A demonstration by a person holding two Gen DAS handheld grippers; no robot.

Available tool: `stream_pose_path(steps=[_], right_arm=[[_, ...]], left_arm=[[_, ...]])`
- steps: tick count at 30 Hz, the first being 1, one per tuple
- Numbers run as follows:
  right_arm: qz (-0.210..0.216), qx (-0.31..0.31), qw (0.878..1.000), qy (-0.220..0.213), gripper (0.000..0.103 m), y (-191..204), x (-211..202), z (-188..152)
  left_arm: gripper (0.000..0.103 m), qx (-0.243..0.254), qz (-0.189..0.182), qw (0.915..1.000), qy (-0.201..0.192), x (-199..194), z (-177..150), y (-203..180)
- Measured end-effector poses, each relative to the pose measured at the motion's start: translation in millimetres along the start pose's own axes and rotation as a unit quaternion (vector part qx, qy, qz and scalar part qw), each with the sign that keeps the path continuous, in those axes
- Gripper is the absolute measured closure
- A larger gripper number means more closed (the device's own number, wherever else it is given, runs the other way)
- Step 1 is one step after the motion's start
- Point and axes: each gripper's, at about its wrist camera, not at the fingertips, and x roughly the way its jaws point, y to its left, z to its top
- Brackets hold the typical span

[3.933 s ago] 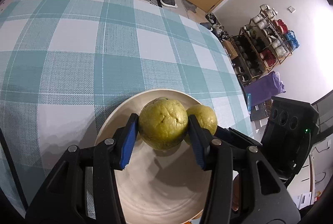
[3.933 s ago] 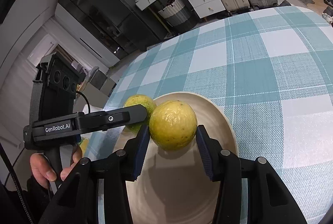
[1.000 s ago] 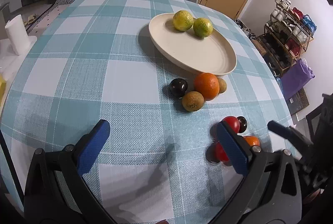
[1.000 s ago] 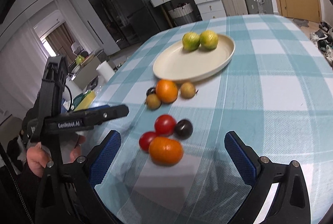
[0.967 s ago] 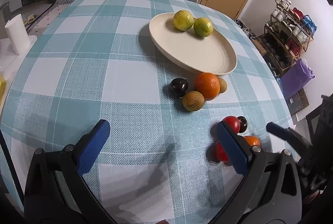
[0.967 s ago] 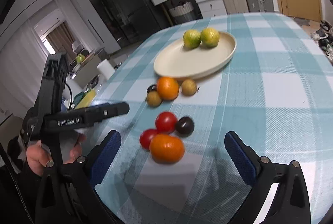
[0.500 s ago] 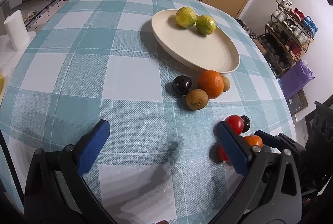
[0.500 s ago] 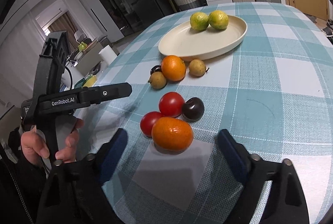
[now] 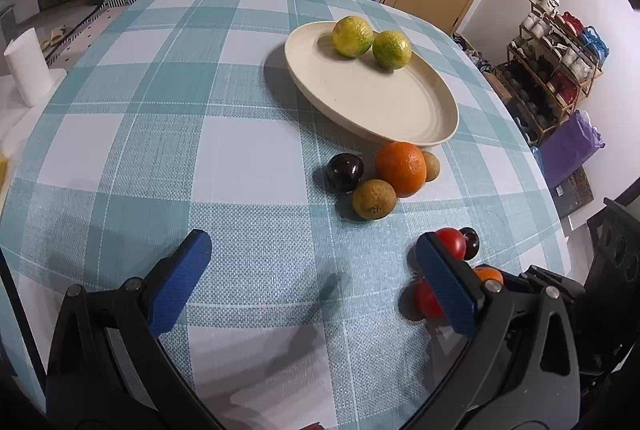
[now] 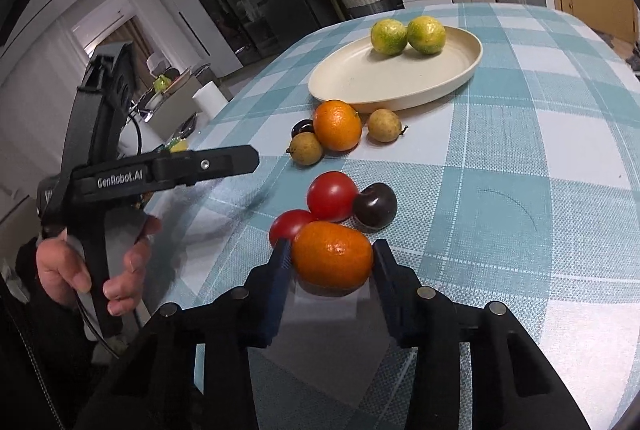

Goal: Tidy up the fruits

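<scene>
As the right gripper (image 10: 330, 262) draws its fingers (image 10: 276, 282) in, closing on either flank of the mandarin (image 10: 332, 255) at lower centre of the right wrist view, the pads look to be just meeting the peel; the fruit sits on the checked surface (image 10: 520, 190), its long axis running across the frame between them. The left gripper (image 9: 312, 278) hangs with fingers wide apart over bare cloth, farther from that cluster. Just beyond the mandarin lie two red tomatoes (image 10: 332, 196) and one dark plum (image 10: 375, 206). Higher up are one orange (image 10: 337, 125), two brownish small fruits and another dark plum. Two green-yellow citrus (image 10: 388, 36) rest on the cream plate (image 10: 360, 78), upper right.
</scene>
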Motion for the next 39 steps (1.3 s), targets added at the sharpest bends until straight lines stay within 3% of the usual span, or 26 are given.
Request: stream_pose_path(steps=[11,20,30,35,39], right_arm=[[0.010,0.020,0.999,-0.034,0.062,-12.3,-19.3,0.8],[0.013,0.043,0.997,-0.069,0.062,-29.1,-36.0,14.0],[0.007,0.045,0.996,-0.078,0.062,-40.2,-37.0,20.6],[0.007,0.048,0.996,-0.078,0.062,-44.9,-37.8,22.0],[0.009,0.046,0.996,-0.076,0.062,-46.4,-37.7,23.4]], left_arm=[[0.001,0.036,-0.013,0.9993,0.000,-0.6,20.8,-17.2],[0.001,0.103,-0.011,0.9942,0.026,14.6,40.2,-48.9],[0.003,0.163,0.019,0.9860,0.027,36.3,52.9,-76.2],[0.016,0.181,0.008,0.9827,0.037,42.9,57.4,-81.6],[0.034,0.182,-0.001,0.9824,0.042,47.0,60.5,-81.5]])
